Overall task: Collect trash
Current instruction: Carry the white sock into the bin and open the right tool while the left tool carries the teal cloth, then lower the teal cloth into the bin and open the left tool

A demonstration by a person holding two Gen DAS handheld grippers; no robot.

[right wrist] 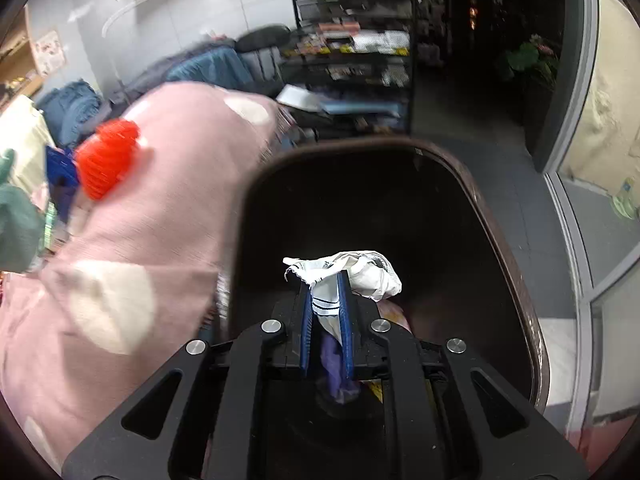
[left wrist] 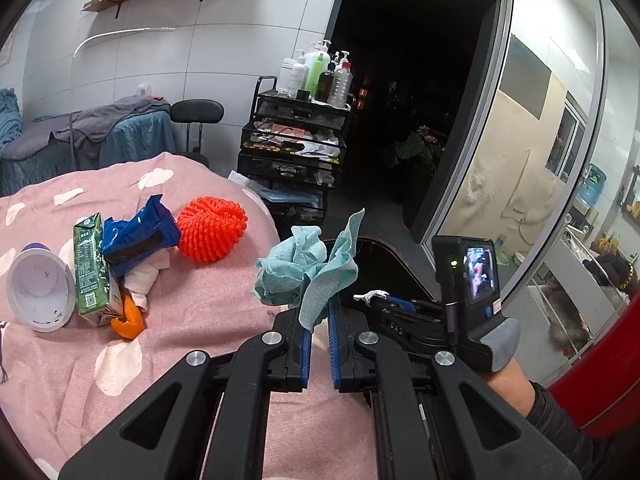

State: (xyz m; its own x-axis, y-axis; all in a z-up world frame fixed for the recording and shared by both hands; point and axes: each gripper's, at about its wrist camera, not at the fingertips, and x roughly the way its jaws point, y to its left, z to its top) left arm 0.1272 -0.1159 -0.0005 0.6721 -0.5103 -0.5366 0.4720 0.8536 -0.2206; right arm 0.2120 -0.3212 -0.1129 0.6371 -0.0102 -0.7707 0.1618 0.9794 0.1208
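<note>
My left gripper (left wrist: 319,312) is shut on a crumpled teal paper towel (left wrist: 304,272), held above the right edge of the pink bedspread (left wrist: 192,320). In the right wrist view my right gripper (right wrist: 328,280) is shut on a crumpled white wrapper (right wrist: 360,270) and hangs over the open dark trash bin (right wrist: 496,216). The right gripper (left wrist: 374,298) also shows in the left wrist view, beside the teal towel. On the bed lie a white cup (left wrist: 40,286), a green carton (left wrist: 90,272), a blue wrapper (left wrist: 138,232), an orange peel (left wrist: 130,318), white tissue (left wrist: 144,276) and a red mesh ball (left wrist: 211,228).
A black trolley (left wrist: 294,148) topped with bottles stands beyond the bed's end. A black stool (left wrist: 197,114) and a covered bed (left wrist: 88,136) stand by the tiled wall. A glass door (left wrist: 532,152) is to the right. Purple and yellow rubbish (right wrist: 340,372) lies inside the bin.
</note>
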